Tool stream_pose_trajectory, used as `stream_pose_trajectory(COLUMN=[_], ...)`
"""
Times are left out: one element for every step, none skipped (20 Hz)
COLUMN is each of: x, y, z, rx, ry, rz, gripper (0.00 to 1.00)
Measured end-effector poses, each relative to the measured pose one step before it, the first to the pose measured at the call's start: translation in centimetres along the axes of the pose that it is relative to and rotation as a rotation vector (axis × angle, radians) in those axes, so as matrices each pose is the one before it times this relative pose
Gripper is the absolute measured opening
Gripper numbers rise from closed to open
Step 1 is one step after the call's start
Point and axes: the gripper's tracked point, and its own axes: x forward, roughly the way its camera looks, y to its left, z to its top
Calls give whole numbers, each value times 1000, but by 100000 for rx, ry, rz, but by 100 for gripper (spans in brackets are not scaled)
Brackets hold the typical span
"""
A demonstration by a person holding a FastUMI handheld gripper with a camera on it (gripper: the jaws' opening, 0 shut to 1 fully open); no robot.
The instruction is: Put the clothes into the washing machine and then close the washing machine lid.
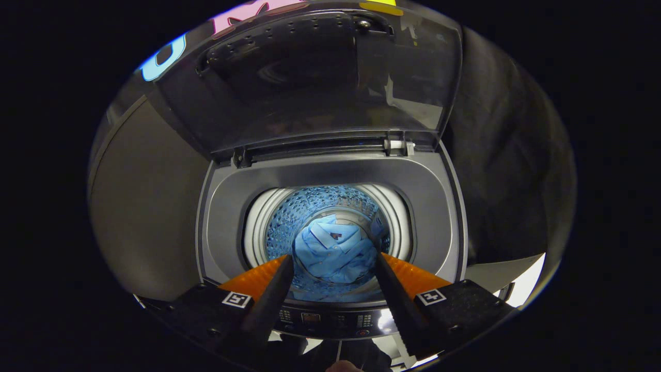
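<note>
I look down into a top-loading washing machine (330, 173) with a grey top deck. Its dark glass lid (310, 82) stands raised at the back, hinged behind the round opening. A light blue shirt (333, 250) lies crumpled at the bottom of the perforated drum (289, 217). My gripper (333, 258) hangs above the front of the opening, open, with nothing between its fingers; the shirt is far below, seen through the gap.
The control panel (335, 320) with buttons runs along the machine's front edge, under the fingers. A grey surface (144, 206) lies left of the machine and dark cloth (506, 170) hangs on its right. A fingertip of a person's hand (343, 366) peeks below the panel.
</note>
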Motion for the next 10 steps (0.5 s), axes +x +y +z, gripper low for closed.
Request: stream_pose_trajectory(x=[-9, 9, -8, 35, 81, 85, 27, -45, -116, -83], y=[-20, 43, 81, 303, 234, -46, -55, 49, -69, -362], z=[23, 131, 81, 87, 10, 57, 215, 341, 160, 415], rx=[-319, -552, -492, -123, -167, -390, -230, -97, -675, -2015], ry=[78, -252, -400, -274, 11, -210, -714, -1070, -979, -1608], rz=[-168, -36, 173, 661, 401, -8, 19, -98, -422, -1844], gripper=[100, 100, 100, 100, 100, 100, 100, 100, 100, 100])
